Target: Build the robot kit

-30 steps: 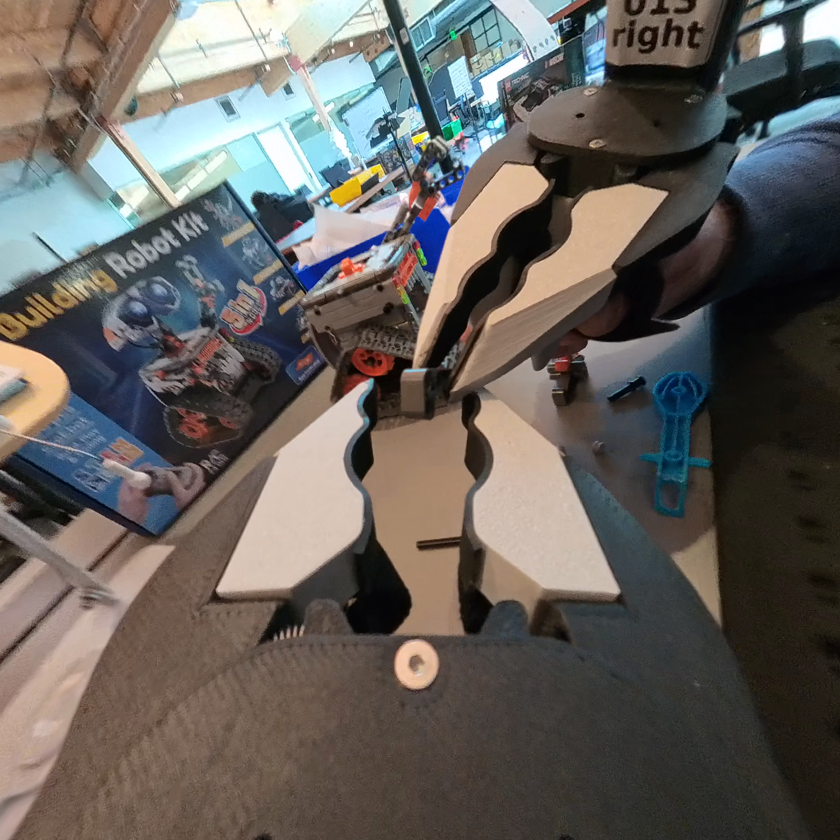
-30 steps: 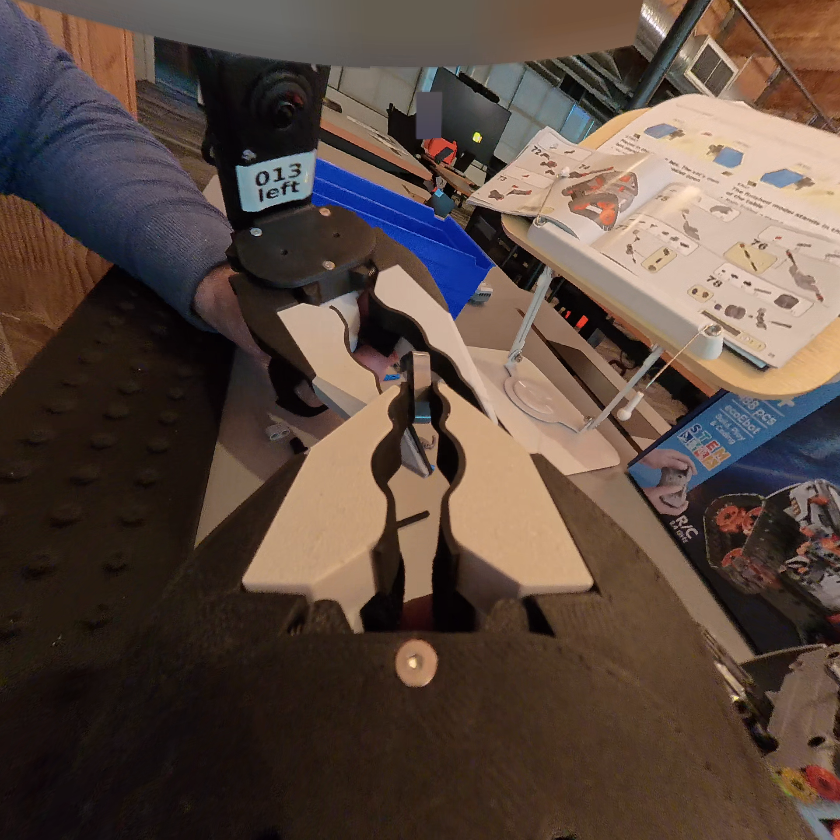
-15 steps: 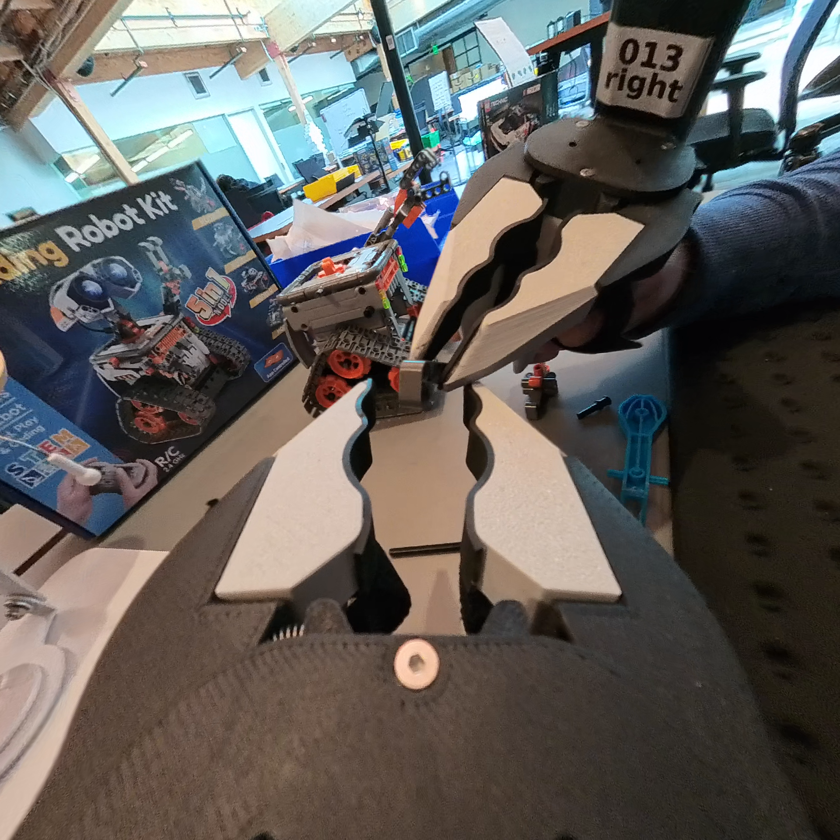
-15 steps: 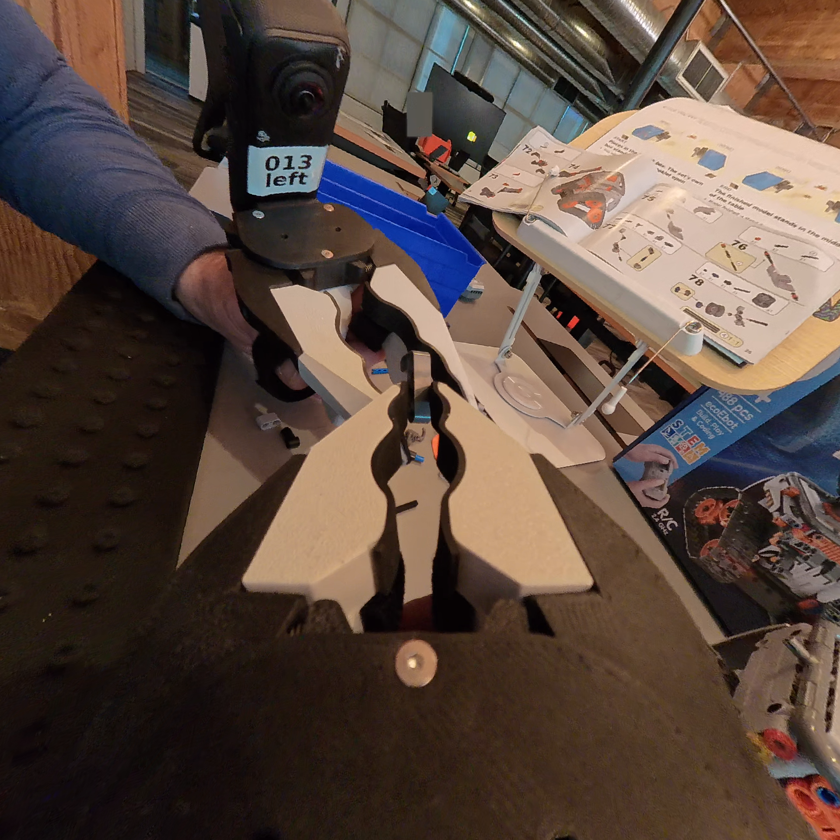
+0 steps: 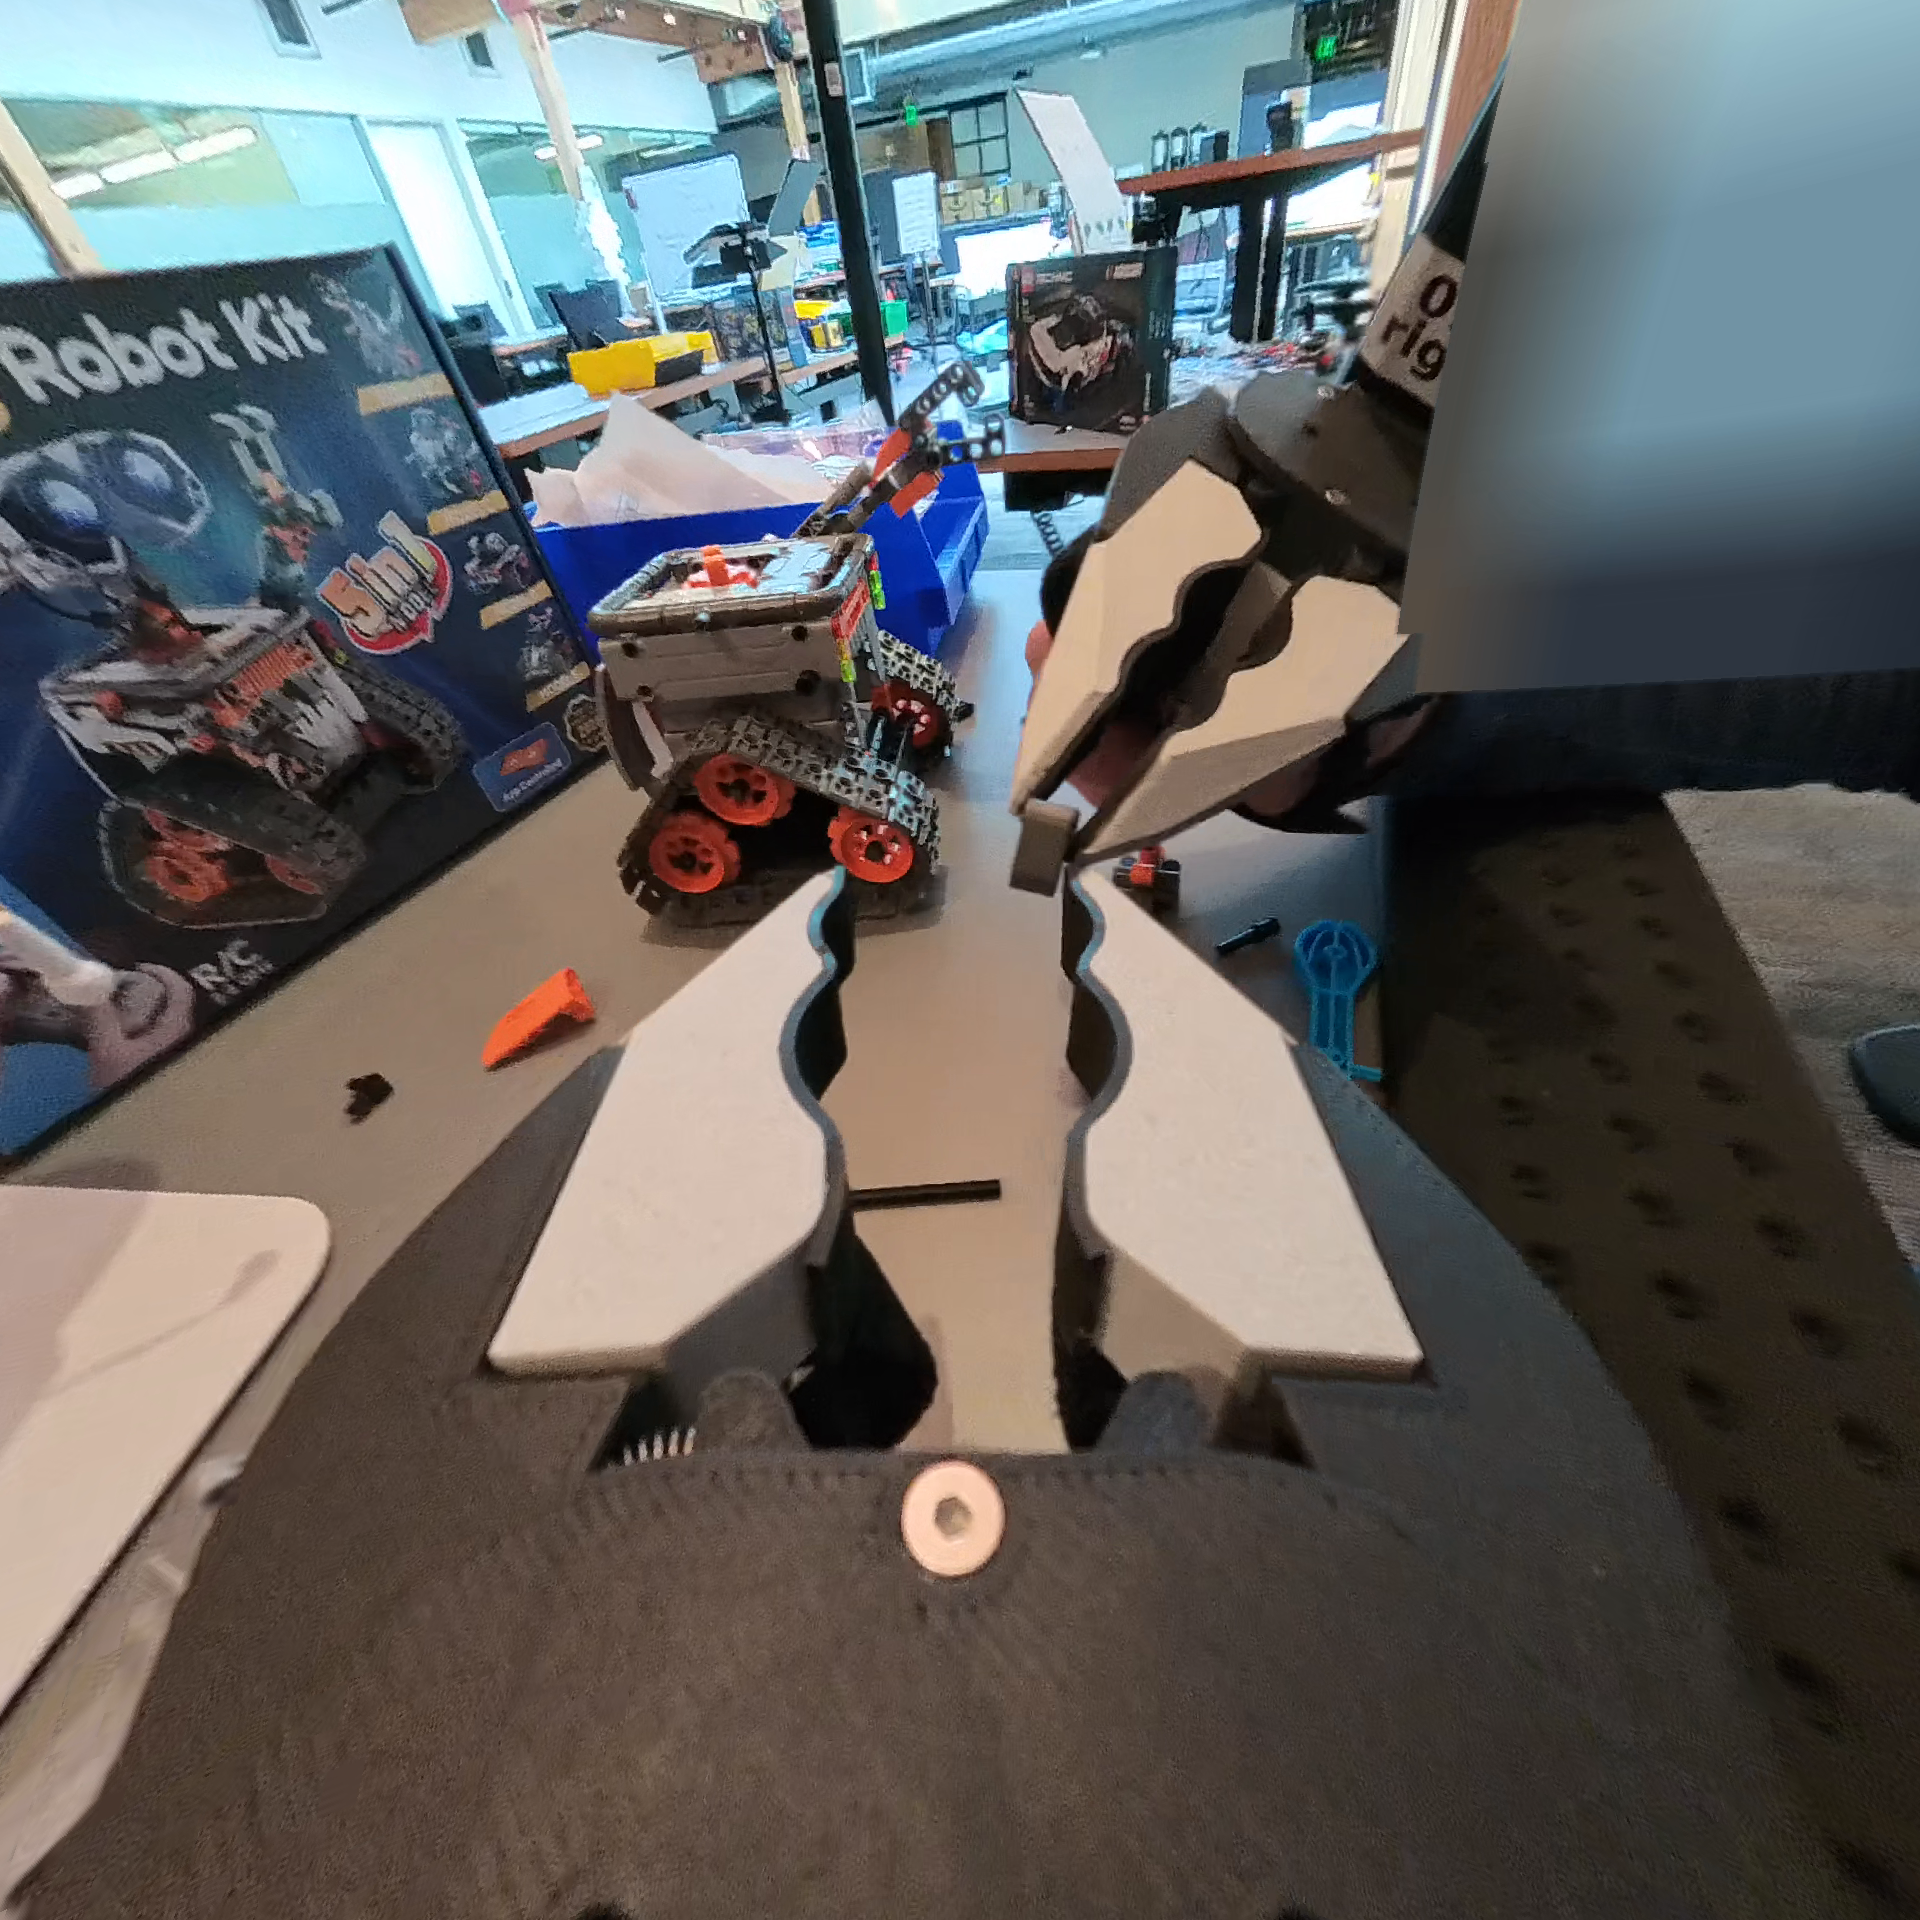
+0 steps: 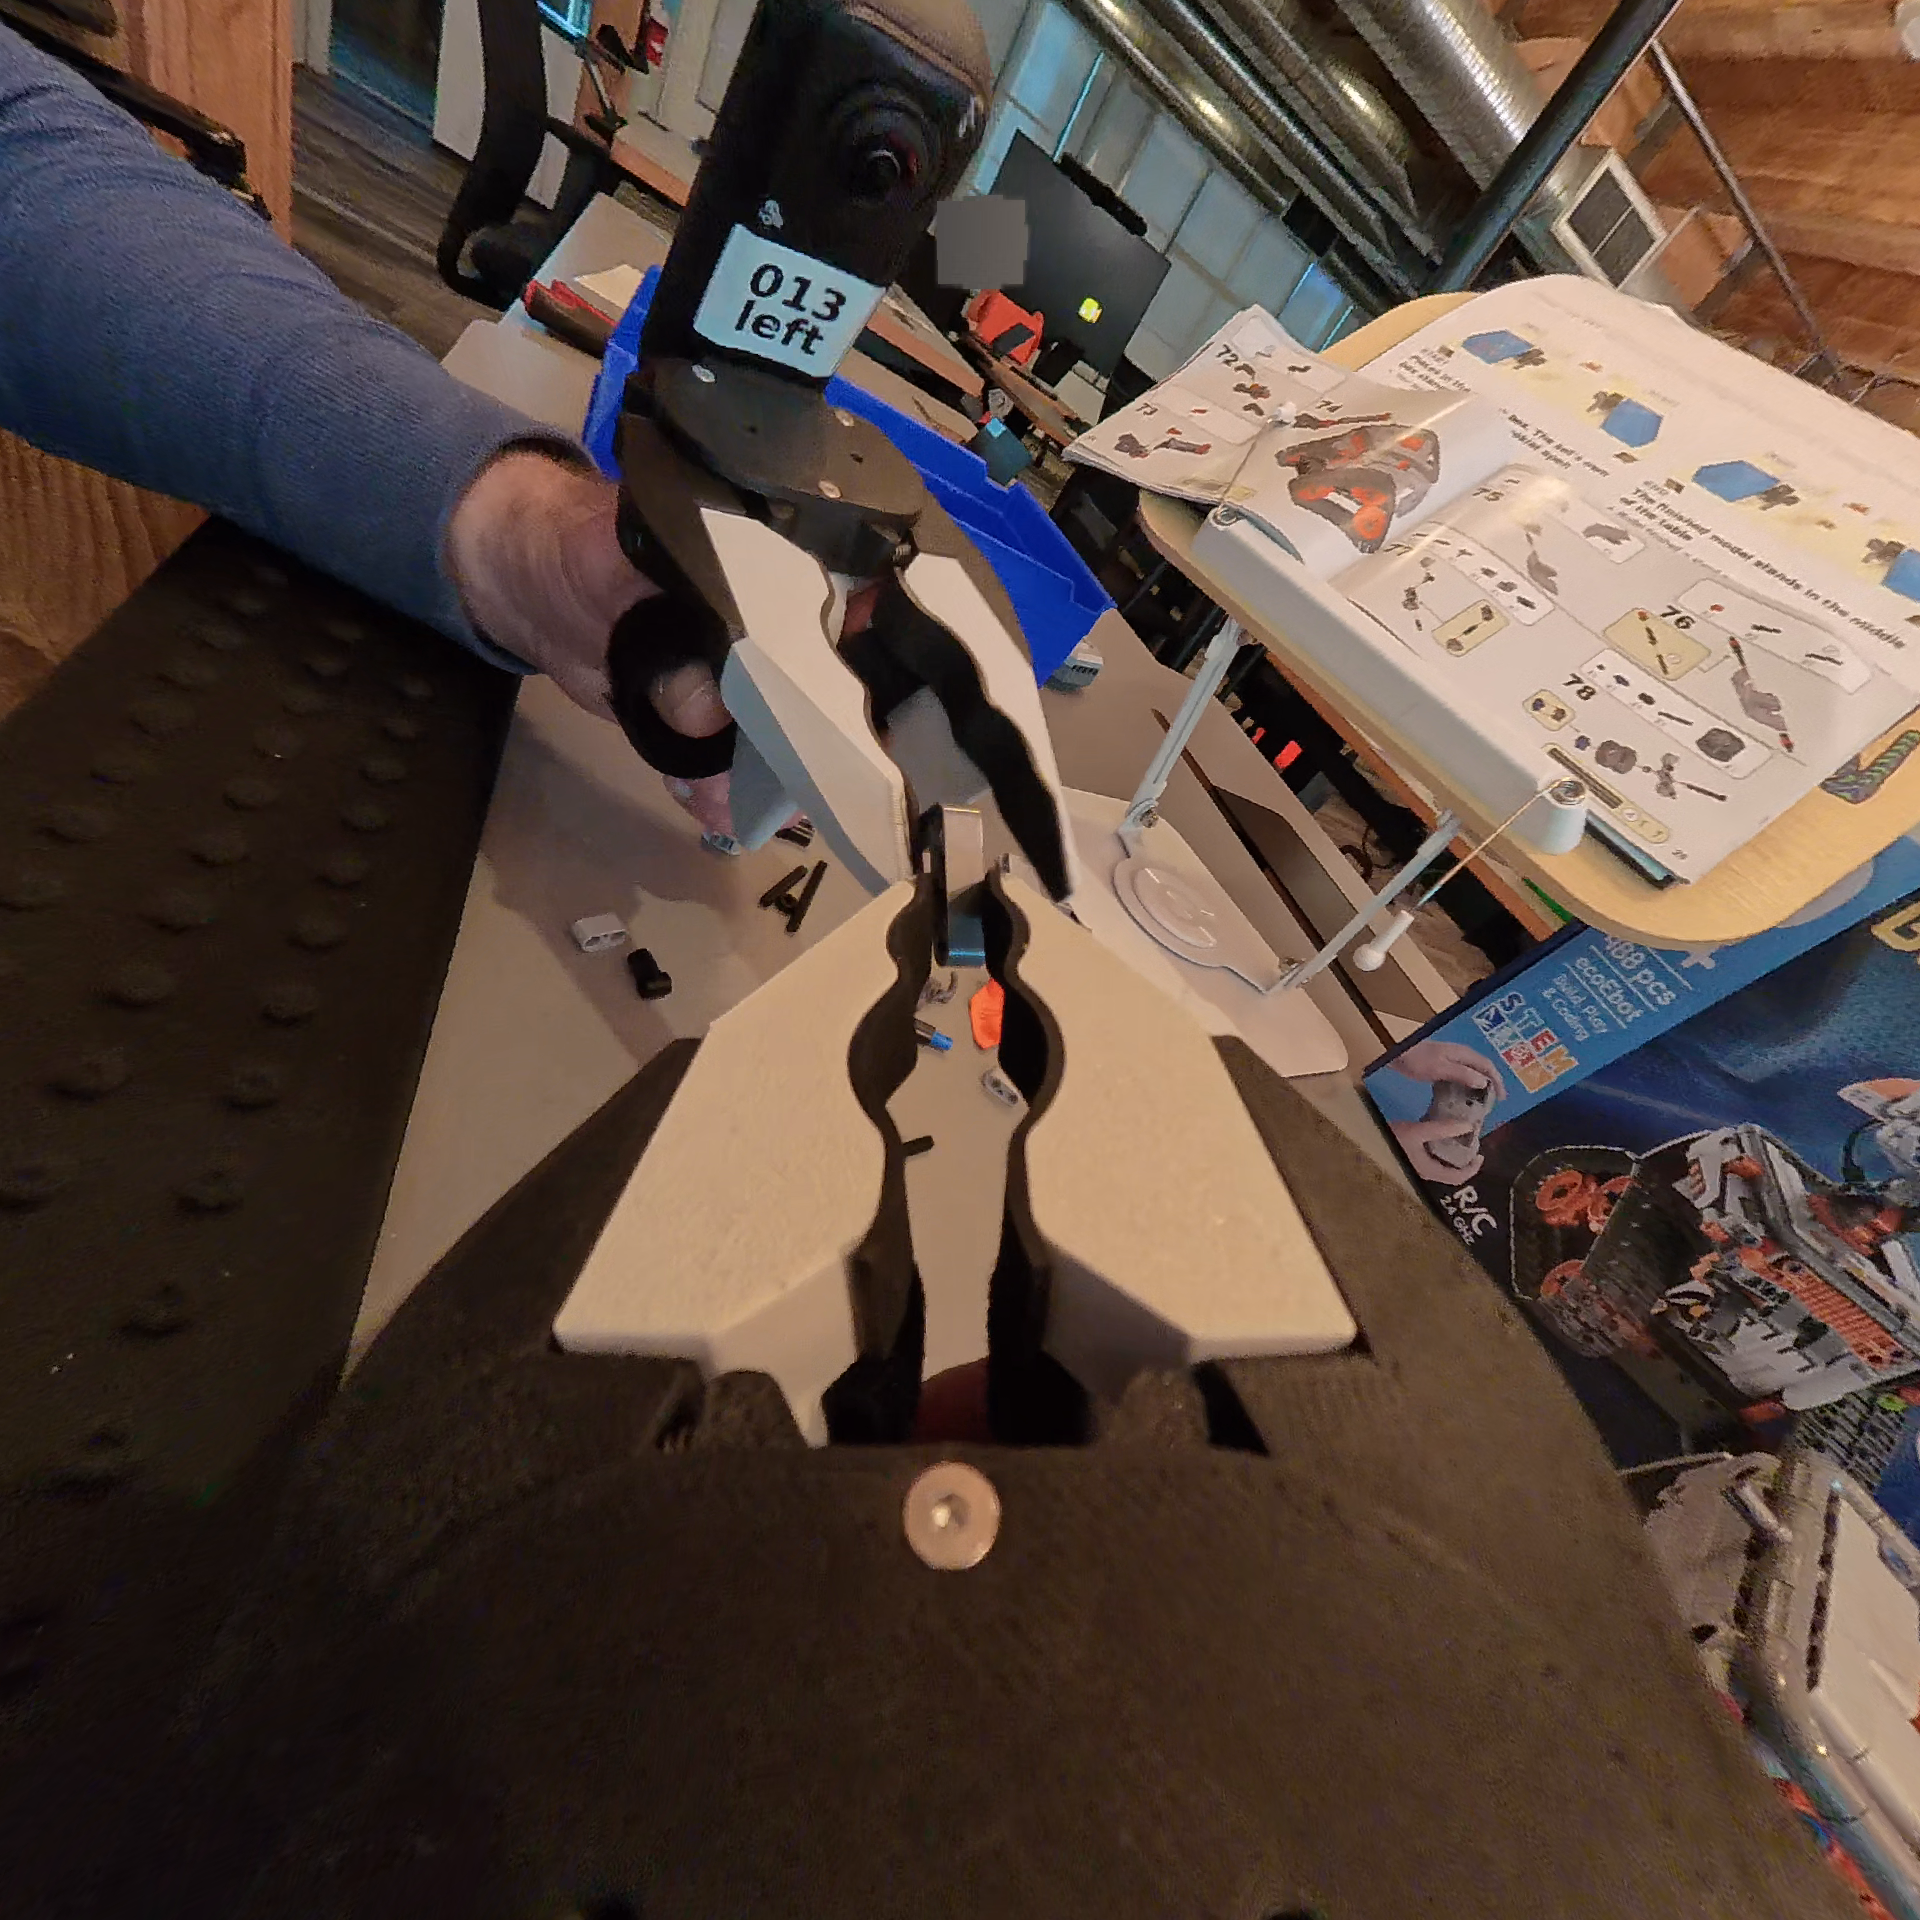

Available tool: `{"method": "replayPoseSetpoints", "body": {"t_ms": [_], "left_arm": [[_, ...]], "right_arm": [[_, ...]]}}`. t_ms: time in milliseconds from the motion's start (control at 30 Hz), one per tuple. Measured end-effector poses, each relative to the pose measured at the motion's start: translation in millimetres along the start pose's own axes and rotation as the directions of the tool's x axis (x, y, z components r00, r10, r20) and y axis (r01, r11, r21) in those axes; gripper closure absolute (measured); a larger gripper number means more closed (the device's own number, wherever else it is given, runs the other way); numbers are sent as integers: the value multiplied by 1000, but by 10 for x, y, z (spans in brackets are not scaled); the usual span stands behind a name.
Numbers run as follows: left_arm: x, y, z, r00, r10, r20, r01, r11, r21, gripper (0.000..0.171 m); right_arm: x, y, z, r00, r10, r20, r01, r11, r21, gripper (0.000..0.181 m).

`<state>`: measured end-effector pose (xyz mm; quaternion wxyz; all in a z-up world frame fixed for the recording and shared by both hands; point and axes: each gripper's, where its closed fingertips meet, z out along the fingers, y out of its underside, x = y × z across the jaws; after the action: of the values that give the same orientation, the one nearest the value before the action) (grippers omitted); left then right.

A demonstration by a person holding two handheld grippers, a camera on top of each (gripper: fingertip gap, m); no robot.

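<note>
Nearby: tracked robot model (image 5: 774, 743), orange wedge (image 5: 538, 1016), blue tool (image 5: 1338, 987).

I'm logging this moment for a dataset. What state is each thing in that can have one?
Left gripper: open, empty.
Right gripper: shut on grey piece, held off the table.
Tracked model: upright on the table, partly built.
Booklet: open on its stand.
Kit box: propped upright.
Orange piece: loose on the table.
Blue tool: lying flat.
Black rod: lying flat.
</note>
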<state>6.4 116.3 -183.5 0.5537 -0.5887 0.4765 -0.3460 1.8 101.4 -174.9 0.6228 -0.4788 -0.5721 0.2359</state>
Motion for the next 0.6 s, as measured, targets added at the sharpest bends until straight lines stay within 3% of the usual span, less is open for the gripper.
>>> {"method": "replayPoseSetpoints", "body": {"t_ms": [133, 233, 300, 500, 600], "left_arm": [[104, 35, 37, 996, -60, -68, 62, 998, 17, 156], [93, 79, 57, 997, 73, 0, -73, 997, -4, 165], [60, 87, 83, 987, 153, 50, -153, 988, -17, 166], [78, 73, 59, 983, 177, 45, -176, 984, -23, 166], [33, 75, 35, 979, 190, 75, -188, 981, -40, 163]], "right_arm": [[20, 72, -11, 1000, 29, 4, -29, 999, -18, 175], [18, 110, -6, 999, 40, 9, -40, 999, -28, 175], [37, 144, -6, 999, 43, 3, -43, 998, -41, 175], [18, 102, -9, 1000, 11, -5, -12, 998, -54, 175], [49, 68, 2, 998, 64, -10, -65, 997, -43, 175]]}}
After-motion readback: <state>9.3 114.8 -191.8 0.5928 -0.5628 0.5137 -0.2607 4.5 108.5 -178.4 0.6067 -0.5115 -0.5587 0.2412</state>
